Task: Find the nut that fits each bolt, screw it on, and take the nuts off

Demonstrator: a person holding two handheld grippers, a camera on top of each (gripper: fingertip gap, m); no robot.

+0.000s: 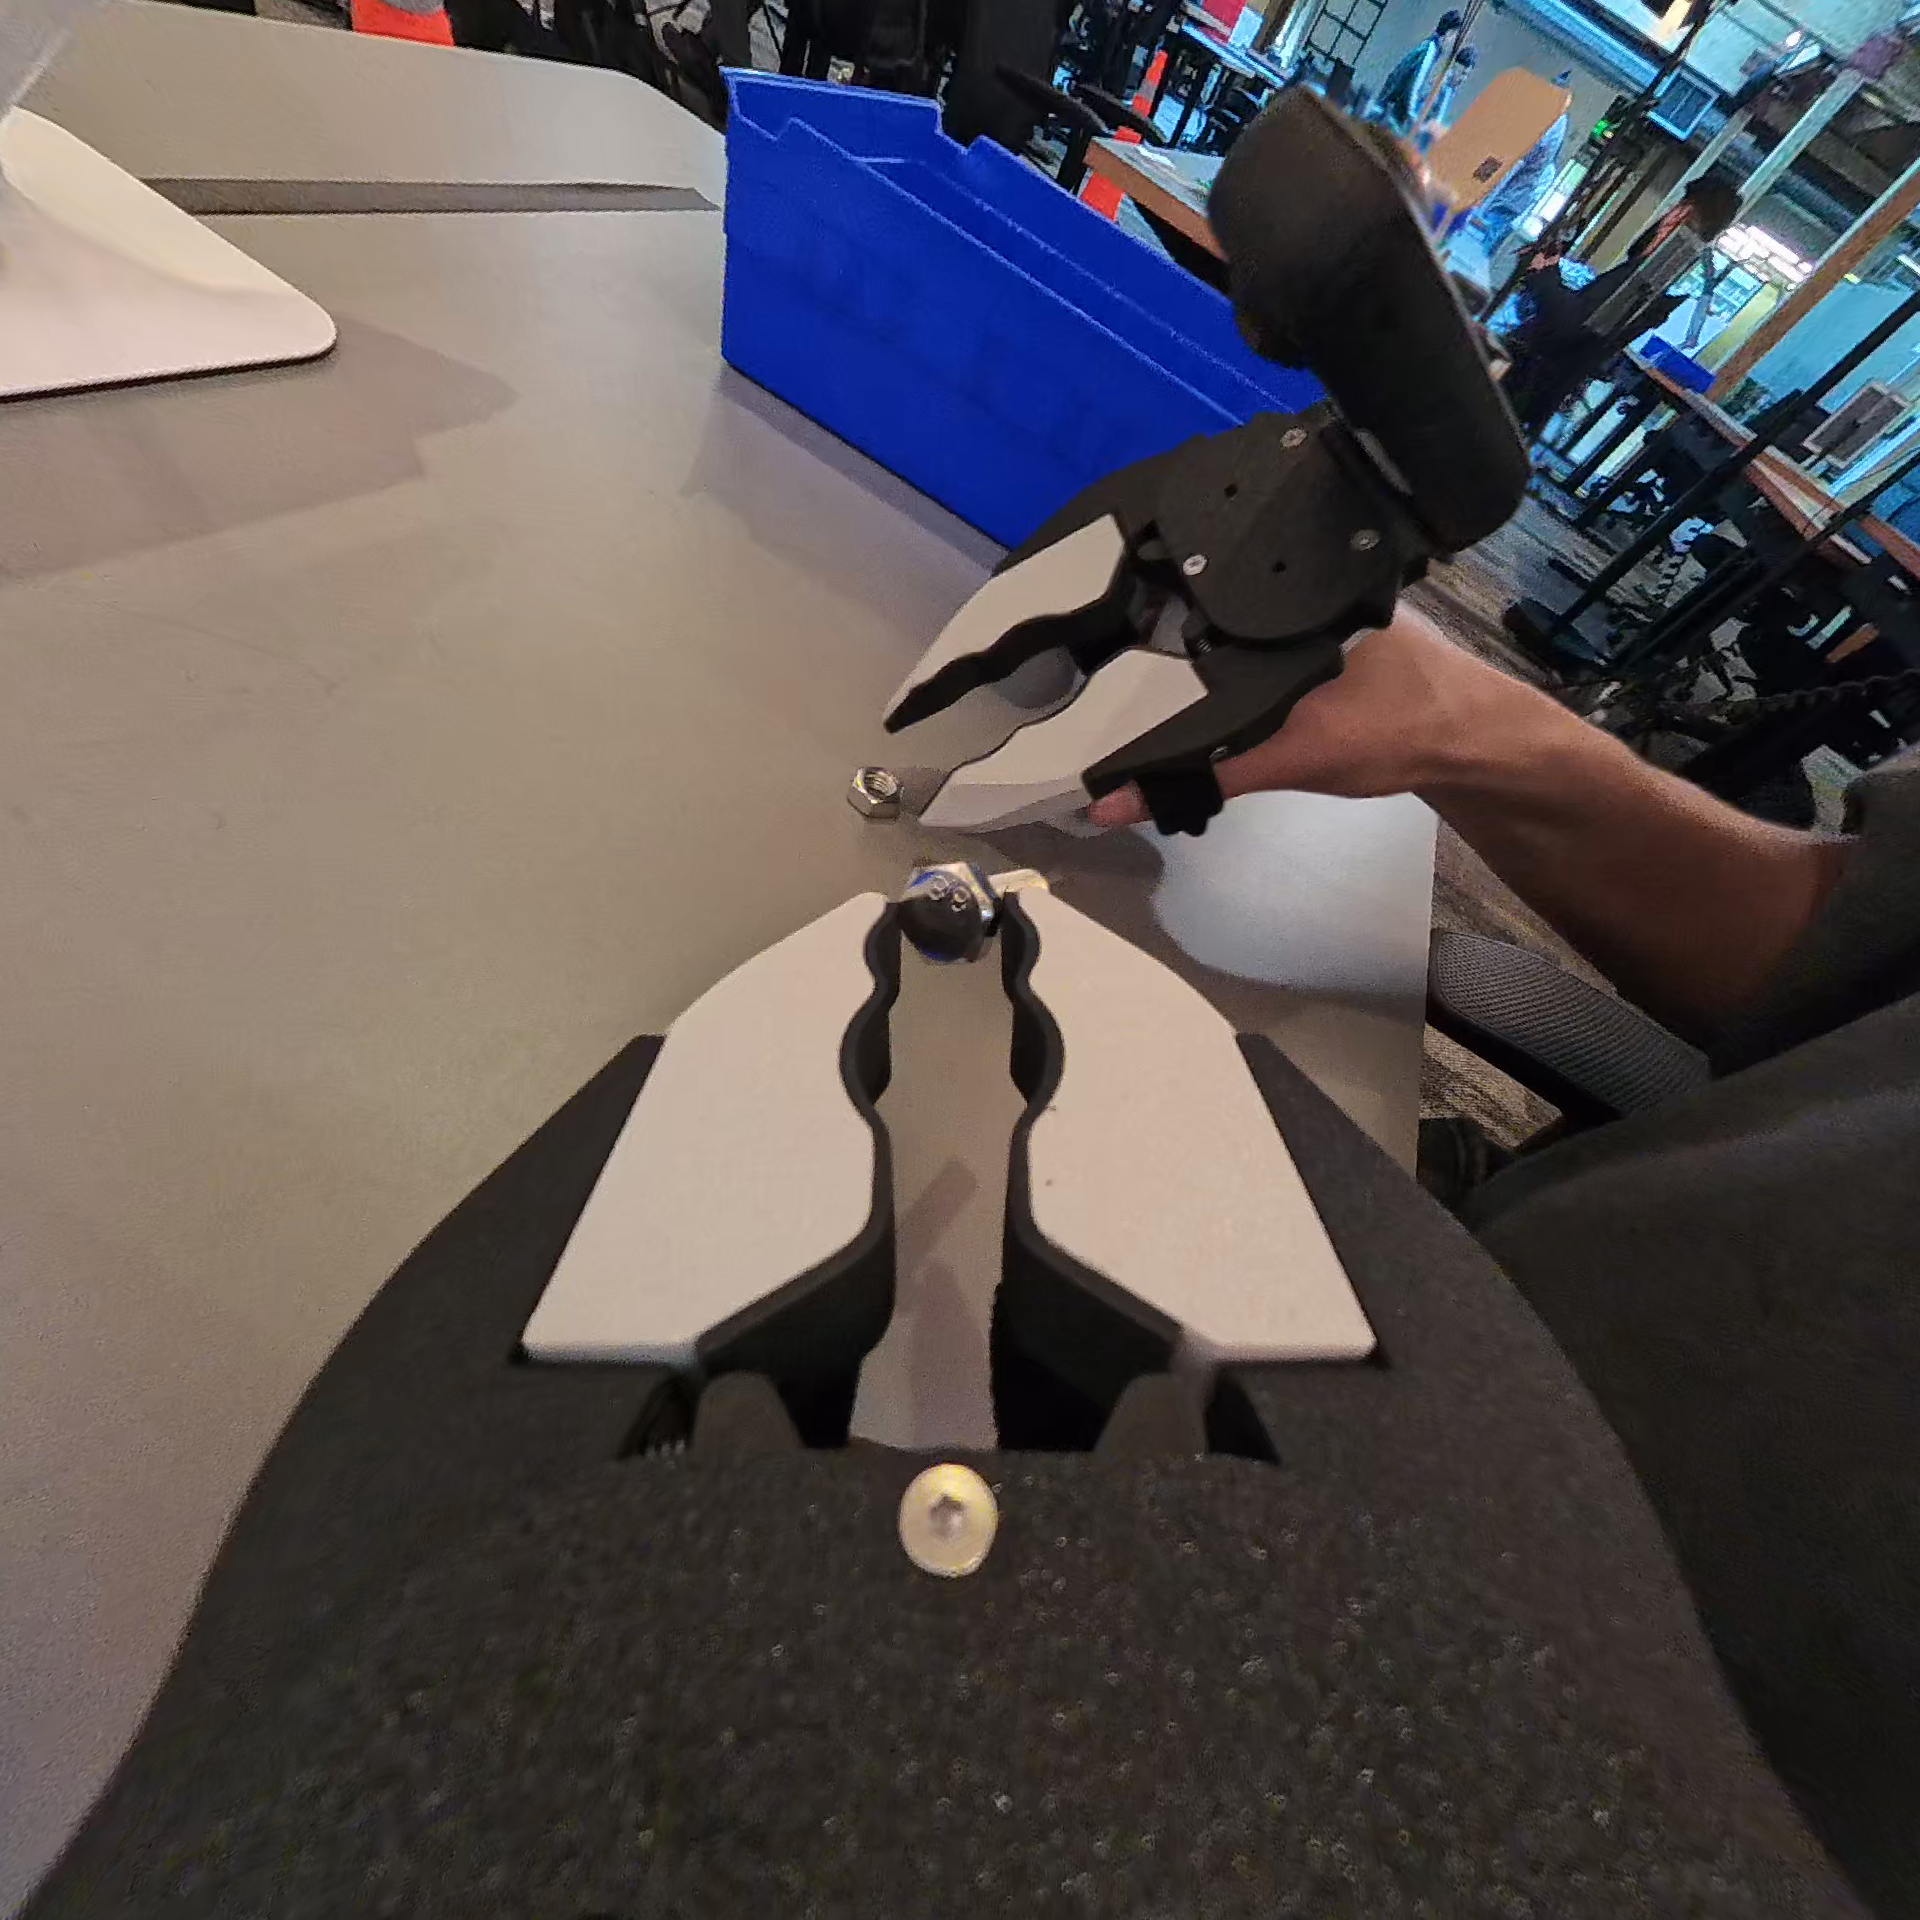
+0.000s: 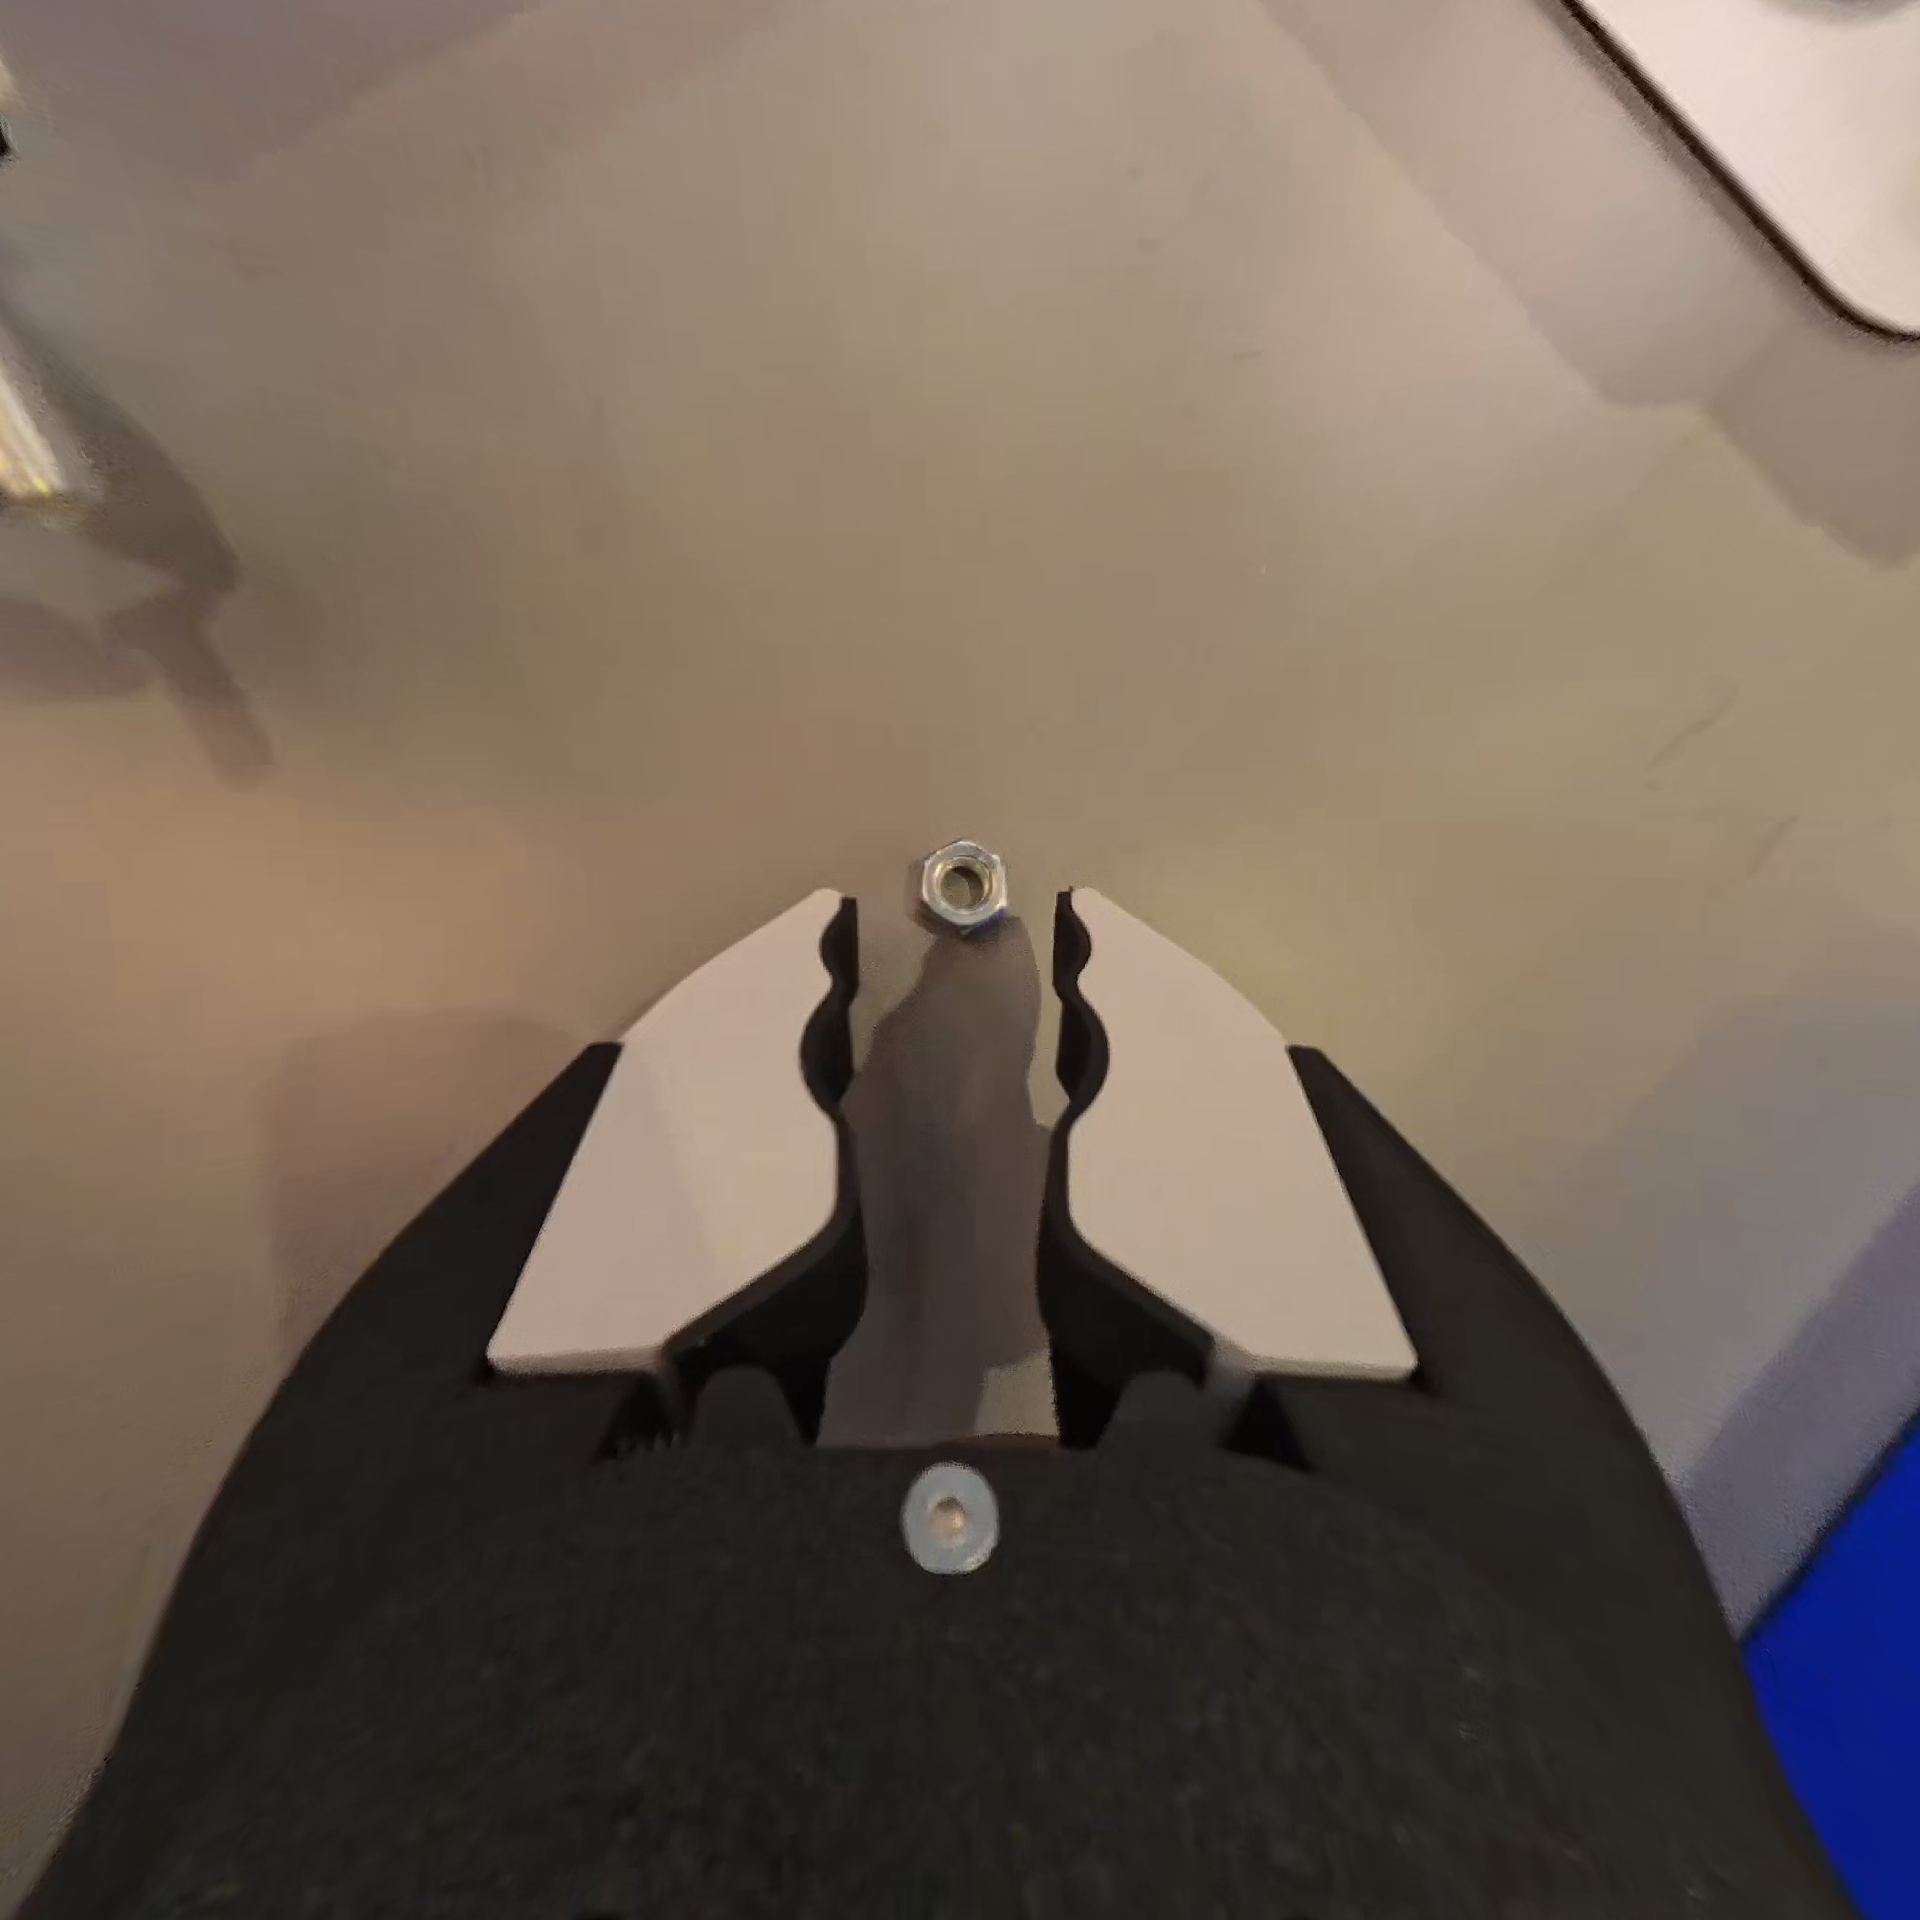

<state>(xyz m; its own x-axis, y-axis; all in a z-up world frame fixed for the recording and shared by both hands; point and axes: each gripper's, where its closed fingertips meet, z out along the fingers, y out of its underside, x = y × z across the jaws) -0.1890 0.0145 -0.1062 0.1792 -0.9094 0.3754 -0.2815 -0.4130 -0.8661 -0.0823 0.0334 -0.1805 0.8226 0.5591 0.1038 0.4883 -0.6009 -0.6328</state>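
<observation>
Grey table [image 1: 416, 727] — left claw [image 1: 943, 920] grips bolt [image 1: 945, 909], right claw [image 2: 956, 909] gapes, tilted over nut [image 2: 962, 886].

Left wrist cam: low, shallow angle over table [image 1: 416, 727], looks along its fingers toward the far edge w/ blue bin [image 1: 935, 312]; right gripper [image 1: 914, 758] in frame. Right wrist cam: steep, nearly top-down, close to the surface. Shared: loose nut [image 1: 876, 792] [image 2: 963, 888], bin corner [image 2: 1849, 1662], white base [image 1: 125, 281] [image 2: 1766, 135].
</observation>
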